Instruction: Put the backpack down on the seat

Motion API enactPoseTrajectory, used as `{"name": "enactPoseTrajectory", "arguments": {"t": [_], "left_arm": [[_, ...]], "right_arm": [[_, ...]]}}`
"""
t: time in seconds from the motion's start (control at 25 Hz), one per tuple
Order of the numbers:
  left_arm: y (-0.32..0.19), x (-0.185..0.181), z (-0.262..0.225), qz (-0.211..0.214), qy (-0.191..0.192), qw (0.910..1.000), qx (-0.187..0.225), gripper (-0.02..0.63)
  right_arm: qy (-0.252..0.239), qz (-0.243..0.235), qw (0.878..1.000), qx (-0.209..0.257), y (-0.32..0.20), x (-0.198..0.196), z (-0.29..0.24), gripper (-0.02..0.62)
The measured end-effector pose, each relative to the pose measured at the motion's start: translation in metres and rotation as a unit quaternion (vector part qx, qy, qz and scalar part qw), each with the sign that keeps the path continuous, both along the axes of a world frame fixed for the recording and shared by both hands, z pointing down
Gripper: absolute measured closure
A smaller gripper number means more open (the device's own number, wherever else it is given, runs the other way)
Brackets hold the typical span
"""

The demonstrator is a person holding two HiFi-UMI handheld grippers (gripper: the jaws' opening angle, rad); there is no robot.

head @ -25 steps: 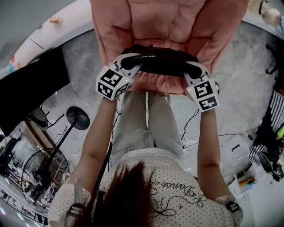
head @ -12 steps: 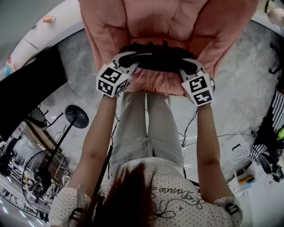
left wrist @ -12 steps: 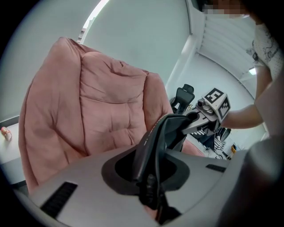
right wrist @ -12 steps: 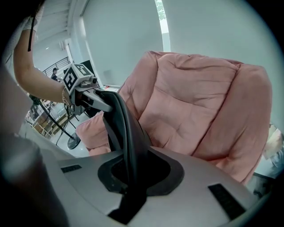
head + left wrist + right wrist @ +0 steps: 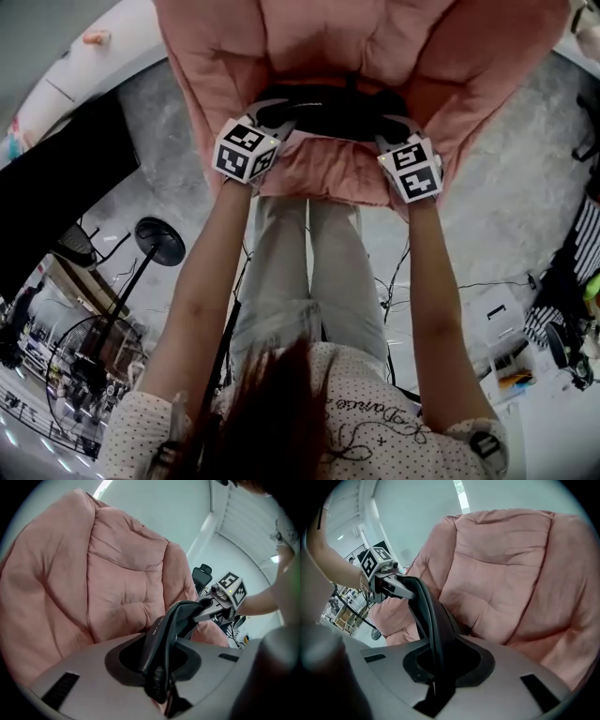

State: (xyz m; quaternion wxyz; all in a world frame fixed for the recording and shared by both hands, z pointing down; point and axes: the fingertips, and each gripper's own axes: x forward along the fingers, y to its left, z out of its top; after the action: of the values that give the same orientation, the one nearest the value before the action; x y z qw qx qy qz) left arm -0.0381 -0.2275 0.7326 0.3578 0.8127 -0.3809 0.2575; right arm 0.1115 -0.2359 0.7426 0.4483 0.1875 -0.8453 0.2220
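Backpack (image 5: 337, 111) — one — over one pink seat (image 5: 356, 37), strap (image 5: 164, 630) clamped in right tongs (image 5: 389, 124) and just-opening left tongs (image 5: 284, 114)

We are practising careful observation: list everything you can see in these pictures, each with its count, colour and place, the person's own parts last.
pink padded fabric armchair: one, pink, top centre, beyond the tongs.
black fabric backpack: one, black, over the armchair's seat front; its strap runs between both tongs.
round black stand base: one, black, floor at left.
flat black panel: one, black, far left.
white box: one, white, floor at right.
grey floor: one, grey, under everything.
left tongs: one, grey with marker cube, shut on the strap, jaws just been opening.
right tongs: one, grey with marker cube, shut on the strap.
forearms: two, bare, reaching to the tongs.
trousers: one pair, light grey, centre.
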Motion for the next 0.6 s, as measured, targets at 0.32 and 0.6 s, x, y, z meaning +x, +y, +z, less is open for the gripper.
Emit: {"name": "enactPoseTrajectory", "arguments": {"t": [0.32, 0.6], "left_arm": [[-0.002, -0.005, 0.025, -0.01, -0.001, 0.9999, -0.014, 0.514], [-0.002, -0.014, 0.035, -0.032, -0.027, 0.9987, -0.028, 0.39]], "right_arm": [[0.013, 0.003, 1.0, -0.004, -0.003, -0.002, 0.023, 0.532], [0.024, 0.004, 1.0, -0.014, -0.002, 0.0, 0.032, 0.486]]}}
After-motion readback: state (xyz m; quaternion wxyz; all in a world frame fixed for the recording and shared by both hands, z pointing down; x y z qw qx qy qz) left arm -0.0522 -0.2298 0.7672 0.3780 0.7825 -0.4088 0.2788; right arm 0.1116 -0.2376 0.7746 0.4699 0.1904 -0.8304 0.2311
